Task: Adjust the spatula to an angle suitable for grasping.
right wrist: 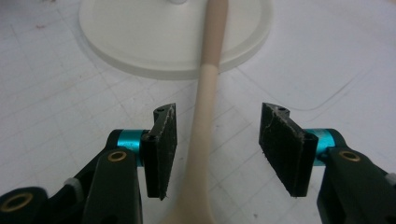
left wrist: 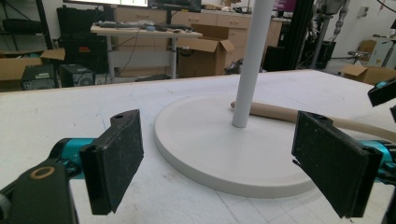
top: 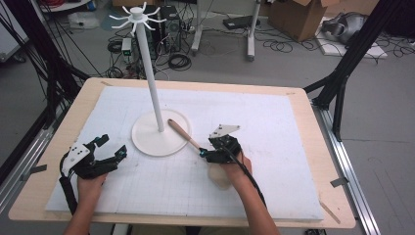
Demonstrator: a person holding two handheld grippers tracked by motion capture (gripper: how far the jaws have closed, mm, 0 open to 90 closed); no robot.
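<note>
A wooden spoon [top: 181, 132] lies on the white mat, its thick handle end resting on the round base [top: 147, 139] of a white hook stand [top: 152, 83]. My right gripper [top: 205, 152] hovers over the thin part of the handle. In the right gripper view the spoon [right wrist: 209, 70] runs between the pads, nearer the left one, and the right gripper [right wrist: 217, 140] is open with neither pad touching it. My left gripper [top: 113, 145] rests to the left of the base, open and holding nothing. In the left gripper view it [left wrist: 217, 154] faces the base [left wrist: 201, 121] and pole [left wrist: 250, 60].
A white gridded mat [top: 274, 127] covers most of the wooden table [top: 313, 132]. The stand's hooks [top: 138, 17] spread high above the table's far side. Cables, boxes and black frame legs surround the table on the floor.
</note>
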